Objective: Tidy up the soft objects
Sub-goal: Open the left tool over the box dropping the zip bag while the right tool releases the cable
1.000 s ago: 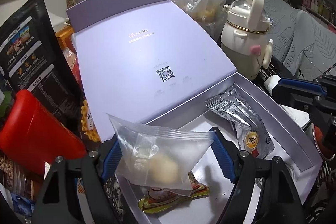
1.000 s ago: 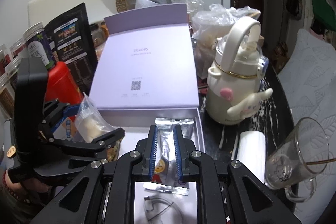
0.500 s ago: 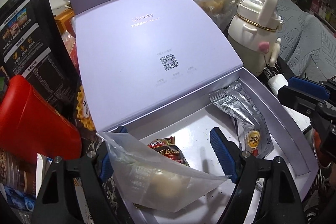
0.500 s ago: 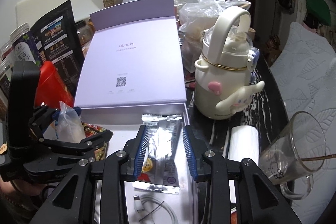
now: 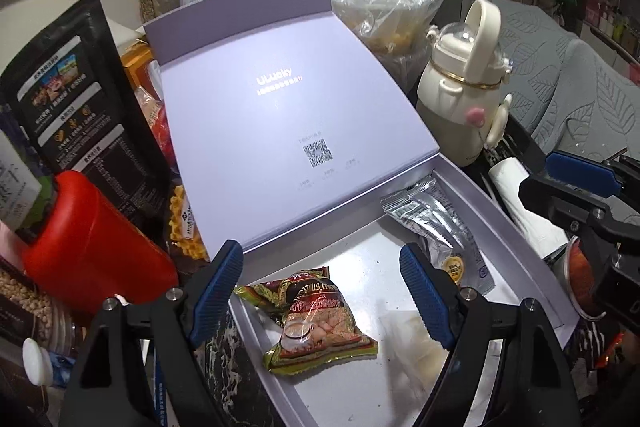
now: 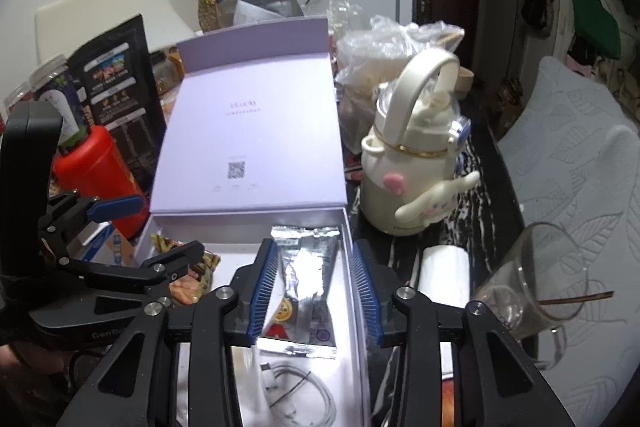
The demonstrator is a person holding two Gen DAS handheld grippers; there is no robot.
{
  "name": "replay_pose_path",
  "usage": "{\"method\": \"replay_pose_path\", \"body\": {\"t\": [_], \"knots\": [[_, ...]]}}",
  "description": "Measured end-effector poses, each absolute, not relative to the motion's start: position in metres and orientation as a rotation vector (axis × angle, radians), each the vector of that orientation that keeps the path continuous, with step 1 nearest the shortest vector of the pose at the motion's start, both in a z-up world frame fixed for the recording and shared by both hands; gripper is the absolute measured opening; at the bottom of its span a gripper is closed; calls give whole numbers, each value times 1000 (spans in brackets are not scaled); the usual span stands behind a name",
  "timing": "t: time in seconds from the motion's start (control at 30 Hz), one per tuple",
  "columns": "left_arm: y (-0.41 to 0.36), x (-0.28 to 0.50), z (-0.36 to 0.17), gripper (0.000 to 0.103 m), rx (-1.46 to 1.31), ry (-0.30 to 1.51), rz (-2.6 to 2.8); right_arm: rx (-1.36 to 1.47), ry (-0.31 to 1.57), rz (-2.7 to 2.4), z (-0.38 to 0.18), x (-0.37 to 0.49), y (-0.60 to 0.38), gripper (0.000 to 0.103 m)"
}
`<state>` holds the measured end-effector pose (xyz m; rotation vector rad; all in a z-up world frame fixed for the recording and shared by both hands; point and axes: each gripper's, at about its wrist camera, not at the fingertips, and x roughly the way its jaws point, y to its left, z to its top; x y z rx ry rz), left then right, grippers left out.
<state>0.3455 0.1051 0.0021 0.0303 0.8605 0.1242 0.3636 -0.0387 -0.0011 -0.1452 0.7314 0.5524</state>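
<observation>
Snack packets: the peanut packet [image 5: 320, 319] lies flat in the box tray between my left gripper's [image 5: 328, 291] fingers; the silver sachet [image 6: 308, 283] lies between my right gripper's [image 6: 316, 287] fingers.
Left gripper: wide open, holding nothing.
Right gripper: spread open over the sachet, not pinching it.
Box tray [image 5: 516, 227]: also holds a frosted pouch [image 5: 412, 343] by my left gripper's right finger and a coiled white cable [image 6: 300, 395] nearest me.
Lid [image 5: 280, 131]: lavender, upright beyond the tray.
Beyond, right: cream bottle [image 6: 416, 163], glass mug [image 6: 528, 275].

Left tongs [image 5: 322, 291] spread wide; right tongs [image 6: 314, 291] likewise, gripping nothing.
</observation>
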Motion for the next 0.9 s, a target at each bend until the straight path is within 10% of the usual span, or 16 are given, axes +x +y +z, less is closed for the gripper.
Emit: {"method": "replay_pose_path", "body": {"t": [0.53, 0.9], "knots": [[97, 276, 83, 81, 32, 707, 138, -153, 595, 558, 69, 296, -51, 46], [91, 212, 129, 85, 15, 601, 136, -162, 485, 542, 113, 232, -65, 70]]}}
